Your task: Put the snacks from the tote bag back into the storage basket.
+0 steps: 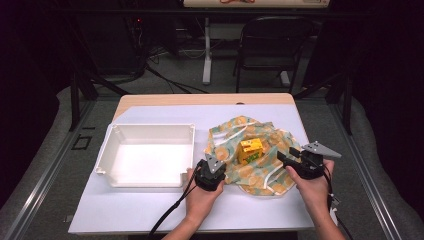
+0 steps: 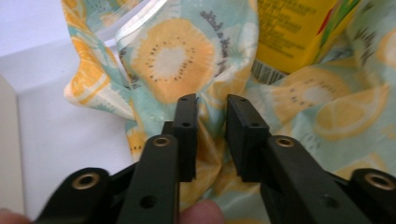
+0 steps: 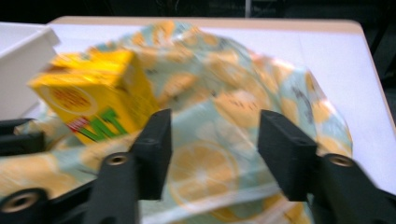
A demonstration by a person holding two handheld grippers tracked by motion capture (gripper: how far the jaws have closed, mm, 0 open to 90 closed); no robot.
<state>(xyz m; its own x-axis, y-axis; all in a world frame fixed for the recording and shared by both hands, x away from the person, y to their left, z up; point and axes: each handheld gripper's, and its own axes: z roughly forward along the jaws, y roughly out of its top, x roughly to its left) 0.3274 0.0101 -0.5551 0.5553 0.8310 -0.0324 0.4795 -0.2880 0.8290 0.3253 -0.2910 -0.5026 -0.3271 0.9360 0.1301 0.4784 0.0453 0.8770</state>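
A cloth [image 1: 260, 177] printed with yellow citrus slices on pale green lies crumpled on the table's right half. A yellow drink carton [image 1: 249, 150] stands on its middle. My left gripper [image 1: 219, 164] is at the cloth's left edge. In the left gripper view its jaws [image 2: 212, 100] stand a little apart, with a raised fold of the cloth [image 2: 173, 60] in the gap and the carton [image 2: 289, 32] beyond. My right gripper [image 1: 286, 156] is at the cloth's right side, raised a bit. Its jaws [image 3: 212, 123] are wide apart over the cloth [image 3: 233, 102], the carton [image 3: 93, 98] to their left.
An empty white tray [image 1: 145, 127] sits on the left half of the white table [image 1: 150, 210], close to my left gripper. A dark folding chair [image 1: 272, 45] and a desk leg stand on the floor beyond the far edge.
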